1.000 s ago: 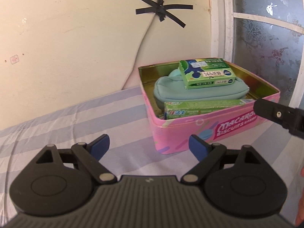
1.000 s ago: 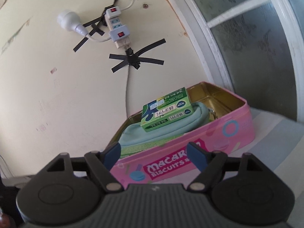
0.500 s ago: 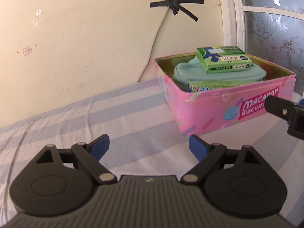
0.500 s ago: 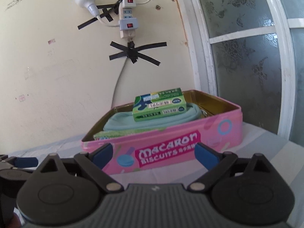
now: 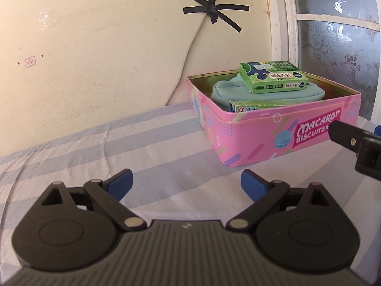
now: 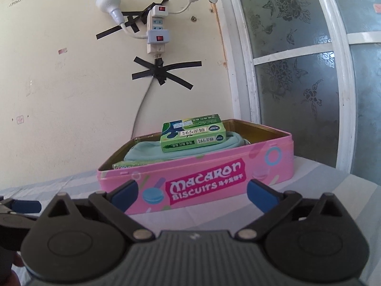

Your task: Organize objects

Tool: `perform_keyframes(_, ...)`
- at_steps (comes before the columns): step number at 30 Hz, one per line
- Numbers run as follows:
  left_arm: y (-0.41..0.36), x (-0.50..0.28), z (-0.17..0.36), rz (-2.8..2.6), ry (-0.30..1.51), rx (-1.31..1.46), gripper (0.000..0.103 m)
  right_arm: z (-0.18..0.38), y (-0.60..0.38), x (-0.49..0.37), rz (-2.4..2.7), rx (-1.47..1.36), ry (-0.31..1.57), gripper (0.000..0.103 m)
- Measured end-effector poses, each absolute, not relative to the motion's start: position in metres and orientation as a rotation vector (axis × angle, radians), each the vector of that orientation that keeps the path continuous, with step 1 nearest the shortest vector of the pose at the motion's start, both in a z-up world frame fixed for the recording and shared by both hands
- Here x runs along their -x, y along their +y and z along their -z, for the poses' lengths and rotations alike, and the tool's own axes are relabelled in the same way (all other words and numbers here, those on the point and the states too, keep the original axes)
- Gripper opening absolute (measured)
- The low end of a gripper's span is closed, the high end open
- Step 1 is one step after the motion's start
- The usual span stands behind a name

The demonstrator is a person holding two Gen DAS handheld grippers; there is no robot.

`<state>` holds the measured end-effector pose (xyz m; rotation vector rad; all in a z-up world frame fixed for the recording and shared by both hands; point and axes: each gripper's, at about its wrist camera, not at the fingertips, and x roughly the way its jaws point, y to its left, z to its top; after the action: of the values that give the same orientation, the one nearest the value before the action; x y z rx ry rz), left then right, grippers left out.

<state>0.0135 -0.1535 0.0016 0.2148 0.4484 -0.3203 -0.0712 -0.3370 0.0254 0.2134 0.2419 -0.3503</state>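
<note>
A pink "Macaron Biscuits" tin (image 5: pixel 257 140) (image 6: pixel 204 186) stands open on the striped sheet against the wall. Inside lies a teal pouch (image 5: pixel 228 91) (image 6: pixel 147 150) with a green box (image 5: pixel 273 78) (image 6: pixel 193 134) on top and a second green box (image 5: pixel 247 107) (image 6: pixel 128 165) along the near wall. My left gripper (image 5: pixel 187 182) hangs in front of the tin, to its left, jaws opening, nothing between them. My right gripper (image 6: pixel 193 190) faces the tin's long side from just in front, jaws opening wide and empty.
The cream wall behind carries a taped power strip (image 6: pixel 156 31) and cable (image 5: pixel 190 54). A frosted window (image 6: pixel 300 71) rises at the right. The striped sheet (image 5: pixel 100 147) stretches left of the tin. The right gripper's finger (image 5: pixel 350 138) shows at the left view's right edge.
Both grippers sank and drew back from the tin, so I now see its sides more than its inside. The right view levelled out. Both pairs of jaws spread wider.
</note>
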Motion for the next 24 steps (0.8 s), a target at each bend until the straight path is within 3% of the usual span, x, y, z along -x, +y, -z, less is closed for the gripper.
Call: perform_keyframes(24, -0.1535, -0.0091, -0.0062, 0.301, 0.416, -0.234, 0.103, -0.0236, -0.3474, 0.0710, 0.358, -0.286, 0.259, 0.103)
